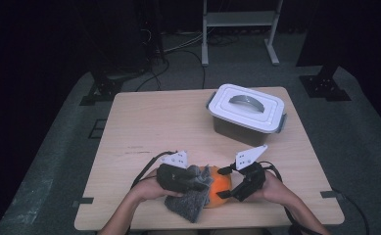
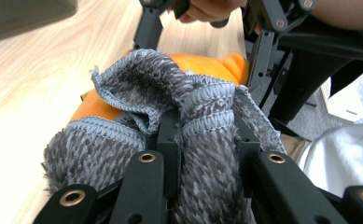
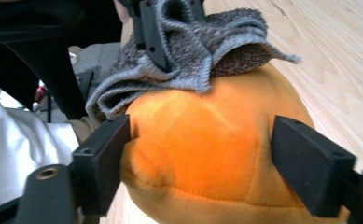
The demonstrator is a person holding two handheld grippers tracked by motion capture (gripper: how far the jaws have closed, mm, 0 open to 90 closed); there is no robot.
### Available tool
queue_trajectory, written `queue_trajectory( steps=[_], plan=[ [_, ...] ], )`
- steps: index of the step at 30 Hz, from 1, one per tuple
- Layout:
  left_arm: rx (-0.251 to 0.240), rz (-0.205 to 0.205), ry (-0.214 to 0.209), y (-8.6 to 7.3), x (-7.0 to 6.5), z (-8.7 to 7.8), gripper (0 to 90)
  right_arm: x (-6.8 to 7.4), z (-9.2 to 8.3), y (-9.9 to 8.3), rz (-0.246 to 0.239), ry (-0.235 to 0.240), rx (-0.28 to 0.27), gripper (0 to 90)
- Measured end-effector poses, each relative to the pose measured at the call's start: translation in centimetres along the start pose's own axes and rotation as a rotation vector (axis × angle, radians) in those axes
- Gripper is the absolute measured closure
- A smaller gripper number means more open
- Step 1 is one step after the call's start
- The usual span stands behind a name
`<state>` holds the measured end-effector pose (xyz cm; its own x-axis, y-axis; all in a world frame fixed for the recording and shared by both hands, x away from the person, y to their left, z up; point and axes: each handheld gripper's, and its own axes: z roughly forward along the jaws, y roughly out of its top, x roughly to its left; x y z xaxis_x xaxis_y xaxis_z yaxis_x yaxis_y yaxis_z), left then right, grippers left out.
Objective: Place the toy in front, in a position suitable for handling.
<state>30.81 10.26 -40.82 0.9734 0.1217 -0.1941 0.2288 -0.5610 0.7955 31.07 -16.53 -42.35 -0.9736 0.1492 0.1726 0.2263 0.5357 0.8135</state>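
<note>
An orange plush ball (image 1: pixel 221 188) lies near the table's front edge, between my two hands. A grey fuzzy cloth (image 1: pixel 190 201) is draped over its left side and top. My left gripper (image 1: pixel 202 180) is shut on a bunched fold of that cloth (image 2: pixel 170 88), which rests against the orange plush (image 2: pixel 207 63). My right gripper (image 1: pixel 228 189) comes in from the right. In the right gripper view its jaws (image 3: pixel 202 149) stand wide on either side of the plush (image 3: pixel 202 130) without squeezing it, and the cloth (image 3: pixel 207 42) lies on top.
A grey lidded box (image 1: pixel 247 113) with a white handled lid stands at the back right of the wooden table (image 1: pixel 154 122). A white metal stand (image 1: pixel 239 19) and cables are on the floor beyond. My forearms enter over the front edge.
</note>
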Motion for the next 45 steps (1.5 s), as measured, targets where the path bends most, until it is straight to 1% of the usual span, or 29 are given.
queue_trajectory(
  steps=[3,7,9,11,13,14,16,18,20,22,23,25,26,27,29,31,32,33,34,35,36,38,39,40,41,42,43,44,45],
  plan=[
    [0.002,0.005,0.000,-0.1,-0.3,-0.1,71.3,0.2,0.0,0.3,0.010,0.008,0.004,18.2],
    [-0.003,0.002,-0.006,-0.3,-0.3,-0.1,71.3,0.1,-0.3,0.3,0.019,0.019,-0.008,18.3],
    [-0.005,0.003,-0.008,-0.3,-0.4,-0.1,71.2,0.1,-0.4,0.3,0.033,0.027,-0.015,18.3],
    [-0.004,0.004,-0.010,-0.3,-0.4,0.0,71.2,-0.1,-0.7,0.3,0.047,0.032,-0.040,18.5],
    [0.000,0.009,-0.011,-0.3,-0.6,0.0,71.1,-0.3,-1.0,0.2,0.068,0.024,-0.057,18.4],
    [0.000,0.012,-0.012,-0.2,-0.6,0.0,71.0,-0.4,-1.0,0.1,0.076,0.014,-0.052,18.3],
    [-0.003,0.015,-0.015,-0.1,-0.6,0.1,70.7,-0.6,-0.5,-0.2,0.082,0.003,-0.011,17.6],
    [-0.030,0.009,-0.019,0.2,-0.5,-0.2,70.4,-0.6,0.2,-0.4,0.096,-0.007,0.011,18.3],
    [-0.063,0.003,-0.018,0.5,-0.2,-0.6,70.3,-0.8,0.7,-0.7,0.107,-0.019,0.023,21.8],
    [-0.081,0.000,0.009,0.9,0.1,-1.1,70.3,-0.9,0.9,-0.9,0.122,-0.006,0.031,27.9],
    [-0.075,0.005,0.019,1.1,0.3,-1.2,70.2,-0.8,1.0,-1.0,0.100,-0.007,0.038,33.8],
    [-0.047,0.004,0.036,1.1,0.5,-1.1,70.0,-0.5,1.1,-1.0,0.043,-0.010,0.037,48.2],
    [-0.037,0.004,0.036,0.9,0.6,-1.0,69.8,-0.4,1.1,-1.0,0.016,-0.016,0.037,54.3],
    [-0.058,-0.008,0.030,0.9,0.7,-1.1,69.8,-0.2,1.0,-0.9,-0.025,-0.032,0.036,59.0],
    [-0.080,-0.011,0.036,0.9,0.9,-1.5,69.8,-0.1,0.7,-0.5,-0.067,-0.058,0.035,64.3],
    [-0.097,-0.015,0.062,1.1,1.0,-2.2,69.8,0.0,0.1,-0.3,-0.116,-0.098,0.013,66.3],
    [-0.105,-0.016,0.079,1.2,1.2,-2.8,69.8,0.0,-0.2,-0.2,-0.138,-0.109,0.010,66.9],
    [-0.108,-0.016,0.090,1.3,1.3,-3.2,69.8,0.1,-0.5,-0.1,-0.180,-0.126,0.007,67.2],
    [-0.111,-0.016,0.107,1.4,1.4,-3.7,69.7,0.2,-0.6,0.0,-0.204,-0.145,0.008,67.5],
    [-0.119,-0.018,0.117,1.5,1.5,-4.1,69.6,0.4,-0.8,0.0,-0.235,-0.165,0.014,67.5],
    [-0.129,-0.020,0.126,1.7,1.7,-4.5,69.6,0.5,-0.9,0.1,-0.251,-0.178,0.009,67.5],
    [-0.140,-0.021,0.128,1.9,1.7,-4.5,69.6,0.5,-1.1,0.2,-0.270,-0.194,0.010,67.0],
    [-0.140,-0.023,0.118,2.0,1.6,-4.3,69.5,0.6,-1.0,0.1,-0.278,-0.190,0.022,65.0],
    [-0.128,-0.017,0.110,2.0,1.6,-3.8,69.4,0.6,-0.8,-0.1,-0.286,-0.178,0.022,60.7],
    [-0.112,-0.014,0.107,2.0,1.6,-3.4,69.3,0.6,-0.7,-0.2,-0.287,-0.170,0.009,55.8],
    [-0.089,-0.014,0.097,1.8,1.5,-2.7,69.3,0.7,-0.7,-0.3,-0.279,-0.163,0.002,49.9],
    [-0.058,-0.014,0.085,1.5,1.5,-1.9,69.3,0.6,-0.7,-0.4,-0.256,-0.147,-0.006,41.9],
    [-0.026,-0.020,0.071,1.1,1.5,-0.9,69.3,0.5,-0.8,-0.4,-0.218,-0.133,-0.009,34.2],
    [-0.028,-0.029,0.047,0.7,1.5,-0.4,69.2,0.4,-1.0,-0.3,-0.157,-0.119,-0.011,28.2]
  ],
)
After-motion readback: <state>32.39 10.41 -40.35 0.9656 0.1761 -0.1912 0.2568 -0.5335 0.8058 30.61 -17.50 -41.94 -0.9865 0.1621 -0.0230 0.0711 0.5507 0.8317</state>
